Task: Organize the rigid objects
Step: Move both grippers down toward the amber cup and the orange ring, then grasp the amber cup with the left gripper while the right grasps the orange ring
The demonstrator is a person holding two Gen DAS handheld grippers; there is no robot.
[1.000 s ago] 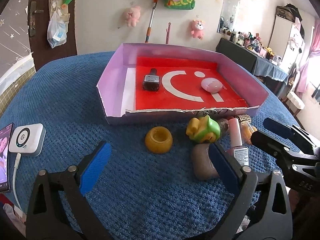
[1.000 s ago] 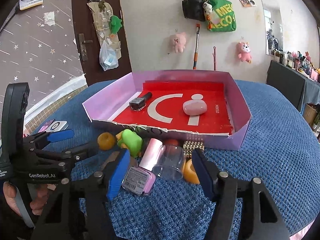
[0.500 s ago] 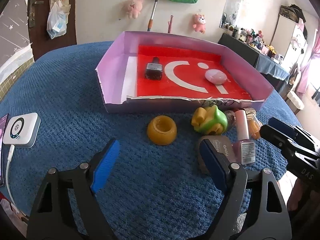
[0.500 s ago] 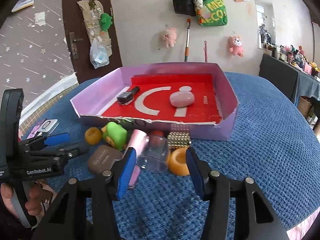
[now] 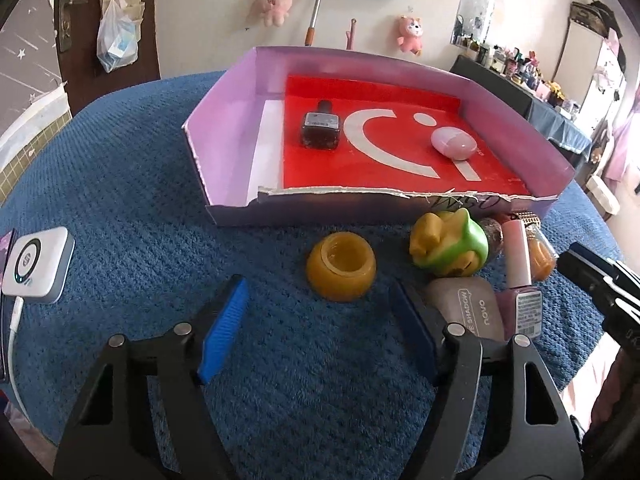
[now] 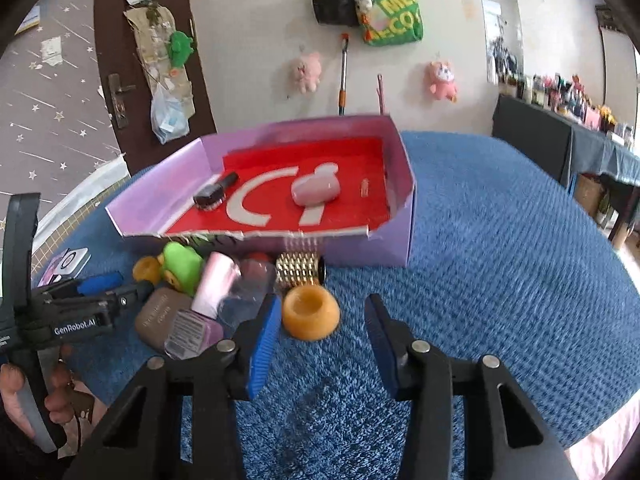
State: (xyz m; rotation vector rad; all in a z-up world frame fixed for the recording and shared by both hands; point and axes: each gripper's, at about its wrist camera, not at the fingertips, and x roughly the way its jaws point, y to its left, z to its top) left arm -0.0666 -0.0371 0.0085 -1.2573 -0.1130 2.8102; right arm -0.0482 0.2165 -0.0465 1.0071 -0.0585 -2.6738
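Observation:
A purple box [image 5: 228, 140] with a red floor holds a dark nail polish bottle [image 5: 321, 130] and a pink oval case [image 5: 454, 143]. In front of it lie a yellow round pot [image 5: 341, 266], a green-yellow toy [image 5: 452, 242], a brown eyeshadow compact [image 5: 468, 310], a pink polish bottle [image 5: 518, 280] and an orange pot [image 6: 310, 312]. My left gripper [image 5: 320, 328] is open, just short of the yellow pot. My right gripper [image 6: 320, 336] is open, its left pad beside the orange pot. The box also shows in the right wrist view [image 6: 394, 236].
A gold studded cylinder [image 6: 298, 270] and a clear jar [image 6: 244, 296] lie in the pile. A white device [image 5: 36, 264] with a cable sits at the left on the blue cloth [image 5: 120, 200]. A dark sideboard [image 6: 560, 140] stands to the right.
Both grippers have moved forward toward the pile. The left one has centred on the yellow pot; the right one has swung right, off the polish bottle, toward the orange pot.

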